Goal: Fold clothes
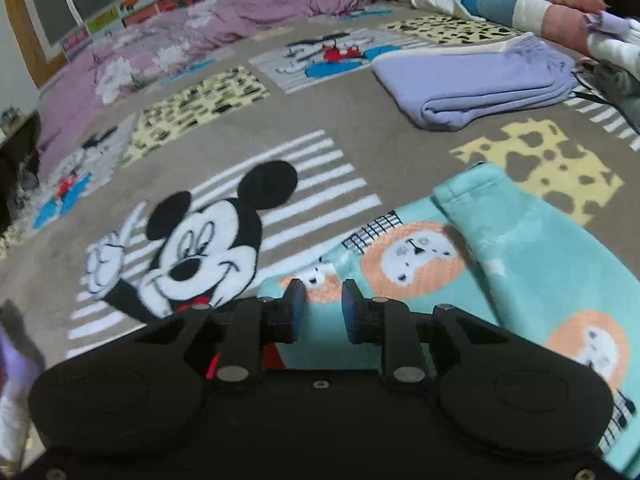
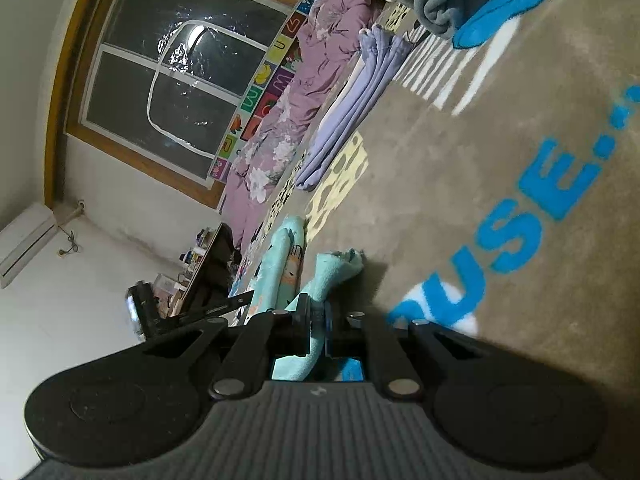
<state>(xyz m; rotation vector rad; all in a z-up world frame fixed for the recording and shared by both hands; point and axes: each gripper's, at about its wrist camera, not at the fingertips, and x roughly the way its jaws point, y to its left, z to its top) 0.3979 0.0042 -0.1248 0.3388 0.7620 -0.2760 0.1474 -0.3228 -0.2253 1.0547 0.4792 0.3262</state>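
Observation:
A teal fleece garment (image 1: 500,264) printed with orange lions lies flat on the brown cartoon-mouse blanket (image 1: 380,148), one sleeve folded across it. My left gripper (image 1: 323,300) hovers over the garment's near left edge. Its fingers (image 1: 294,300) stand slightly apart, and only the cloth beneath shows through the gap. In the right wrist view, my right gripper (image 2: 317,316) is turned on its side and shut on a bunched edge of the same teal garment (image 2: 332,272). The cloth runs between its pads and out past the tips, low over the blanket.
A folded lilac garment (image 1: 472,84) lies further back on the blanket, with a heap of clothes (image 1: 600,40) at the right. A purple flowered duvet (image 1: 240,28) runs along the far side below a window (image 2: 172,80). Folded grey cloth (image 2: 444,0) sits beyond the lilac garment (image 2: 352,112).

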